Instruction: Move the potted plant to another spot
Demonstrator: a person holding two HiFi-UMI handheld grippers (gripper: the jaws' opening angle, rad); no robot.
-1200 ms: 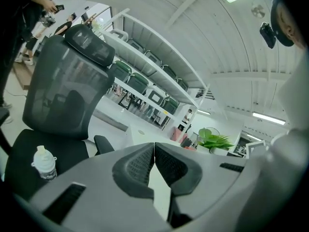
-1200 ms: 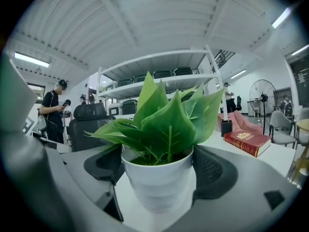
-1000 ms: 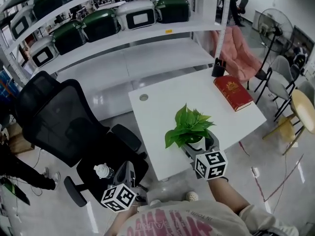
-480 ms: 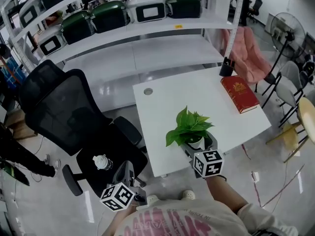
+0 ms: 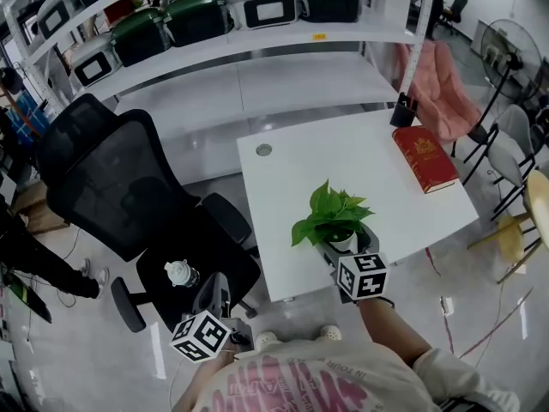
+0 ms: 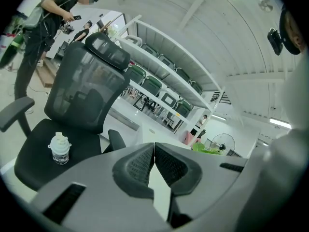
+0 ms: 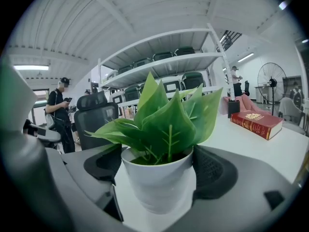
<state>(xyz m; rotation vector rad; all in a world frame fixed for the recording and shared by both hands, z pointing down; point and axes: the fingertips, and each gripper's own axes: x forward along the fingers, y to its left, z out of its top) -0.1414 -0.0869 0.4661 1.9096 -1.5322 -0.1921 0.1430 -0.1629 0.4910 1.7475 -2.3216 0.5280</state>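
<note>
The potted plant (image 5: 332,214), green leaves in a small white pot (image 7: 157,183), is at the near edge of the white table (image 5: 343,148). My right gripper (image 5: 346,245) is shut on the pot, with a dark pad pressed on each side of it (image 7: 159,170). The pot's base is at the tabletop; contact cannot be told. My left gripper (image 5: 216,285) hangs low over the black office chair (image 5: 111,187), its jaws shut on nothing (image 6: 154,151).
A red book (image 5: 426,159) and a black pen holder (image 5: 403,110) lie at the table's far right. A small bottle (image 5: 179,274) stands on the chair seat. White shelves with green cases (image 5: 214,24) run behind. A pink chair (image 5: 442,88) and a fan (image 5: 502,45) stand to the right.
My right gripper has come down a little with the plant still in its jaws. The left gripper has hardly moved.
</note>
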